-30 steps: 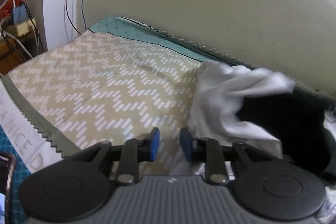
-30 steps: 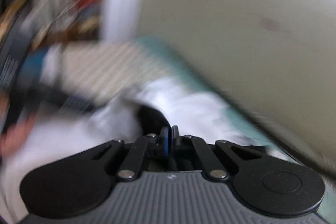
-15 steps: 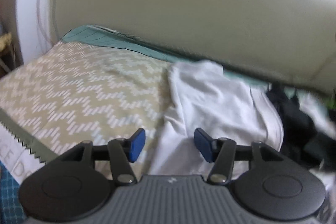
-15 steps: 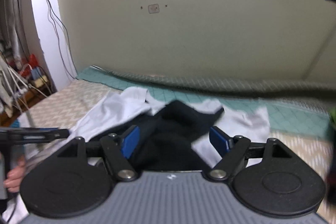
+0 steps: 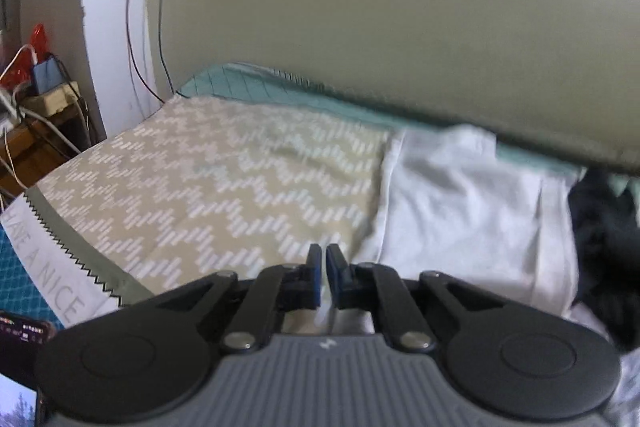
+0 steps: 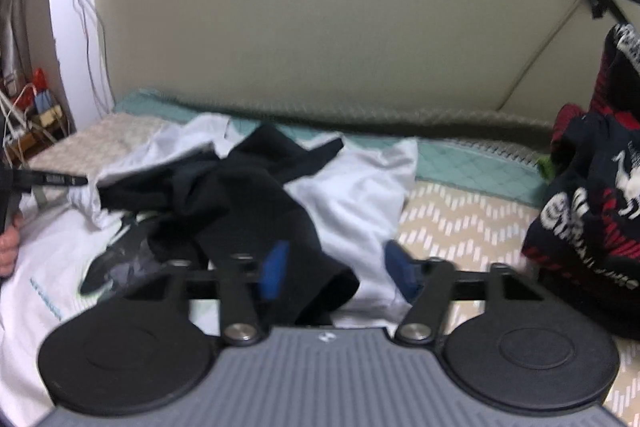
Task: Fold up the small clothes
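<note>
The left hand-held gripper (image 5: 323,275) has just been closing and now sits nearly shut at six o'clock in its view; white fabric shows in the thin gap between the blue pads, so it appears to pinch the near hem of the crumpled white cotton garment (image 5: 468,211), though the contact itself is hard to make out. That grip probably anchors one corner so the cloth can be drawn flat over the beige zigzag-patterned bedspread (image 5: 208,187), which stretches to ten o'clock.

The right hand-held gripper (image 6: 336,273) has also just been closing, yet its jaws stand apart, with a fold of the loose black fabric garment (image 6: 256,195) lying between them and neither pad clearly pressing on it. The black piece is draped across the white one towards eleven o'clock, so it likely has to be lifted off first. A dark printed pile of clothes (image 6: 588,211) waits at three o'clock.
</note>
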{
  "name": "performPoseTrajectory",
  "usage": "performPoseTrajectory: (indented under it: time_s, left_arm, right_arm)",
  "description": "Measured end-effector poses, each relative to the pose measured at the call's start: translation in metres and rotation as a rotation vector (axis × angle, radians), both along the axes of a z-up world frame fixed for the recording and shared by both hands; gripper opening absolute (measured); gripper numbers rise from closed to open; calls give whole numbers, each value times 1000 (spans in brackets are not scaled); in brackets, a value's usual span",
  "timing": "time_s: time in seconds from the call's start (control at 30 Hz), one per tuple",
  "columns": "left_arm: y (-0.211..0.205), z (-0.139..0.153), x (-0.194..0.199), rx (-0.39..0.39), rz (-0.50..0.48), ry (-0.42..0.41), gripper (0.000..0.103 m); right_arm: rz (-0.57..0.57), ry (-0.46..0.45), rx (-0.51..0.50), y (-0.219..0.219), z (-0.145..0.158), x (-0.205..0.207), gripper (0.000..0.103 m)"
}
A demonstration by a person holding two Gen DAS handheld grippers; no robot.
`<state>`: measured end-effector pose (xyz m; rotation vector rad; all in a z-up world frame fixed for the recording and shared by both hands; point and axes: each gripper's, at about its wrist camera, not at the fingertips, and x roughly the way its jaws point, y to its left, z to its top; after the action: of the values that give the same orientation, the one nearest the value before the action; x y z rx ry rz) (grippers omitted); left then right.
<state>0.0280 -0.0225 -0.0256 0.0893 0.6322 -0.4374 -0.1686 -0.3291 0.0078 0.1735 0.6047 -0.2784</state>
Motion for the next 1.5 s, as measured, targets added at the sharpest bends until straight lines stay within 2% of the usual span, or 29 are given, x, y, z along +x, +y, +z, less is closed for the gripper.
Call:
performPoseTrajectory:
  time_s: [0.03,0.07,0.13,0.2,0.3,0.37,0.5,0.53,0.6,0.67,0.73,0.87,0.9,0.93,0.97,1.0,1.1,1.2,1.23,1.4,1.5]
  left_arm:
    - [3,5,-2,-32,4,-11,11]
    - [4,10,-4,-52,2,-18,14]
    - [2,20,-8,-82,-44,-16,14]
    - [-8,27,-8,-108,-116,4,14]
    - [-28,31,-3,-153,-223,85,14]
    - [-43,27,3,-159,-279,141,14]
    - [-67,2,4,-79,-300,193,14]
    - [-67,-4,7,-73,-305,207,14]
    - [-59,-4,11,-100,-310,202,15]
    - [-44,-1,18,-146,-271,193,19]
    - [-30,-1,26,-183,-232,212,19]
    - [-4,4,41,-319,-178,266,19]
    - [2,6,42,-336,-167,258,20]
    - [6,8,42,-348,-157,249,23]
    - [11,10,42,-359,-151,241,26]
    - [15,11,42,-374,-150,236,27]
    - [19,19,38,-422,-173,215,27]
    - [12,24,27,-431,-241,178,27]
    - [7,25,22,-421,-275,164,27]
    - [-25,26,-9,-308,-426,93,27]
    - [-40,18,-23,-223,-457,73,27]
  right_arm:
    - [11,10,1,1,-2,-1,20]
    - [23,19,-5,3,-2,-1,0]
    - [15,-21,-7,1,4,-10,0]
    - [-62,-101,-8,-10,21,-21,0]
    - [-156,-199,67,-37,46,-31,0]
    - [-149,-241,99,-40,60,-31,0]
    - [-19,-274,72,-13,88,-6,0]
    - [35,-279,103,-5,94,3,0]
    - [145,-261,246,7,101,28,0]
    - [240,-211,365,25,98,55,0]
    - [302,-184,349,47,98,71,0]
    - [380,-217,295,73,116,98,0]
    - [389,-211,269,79,118,106,13]
    - [411,-187,252,86,116,115,38]
    - [423,-138,238,91,112,123,88]
    - [428,-118,227,96,109,129,80]
    - [426,-144,222,92,102,120,80]
    - [348,-184,247,76,94,105,77]
    - [320,-180,245,69,89,100,77]
    - [216,-98,291,48,47,93,51]
    - [204,-41,323,49,16,100,45]
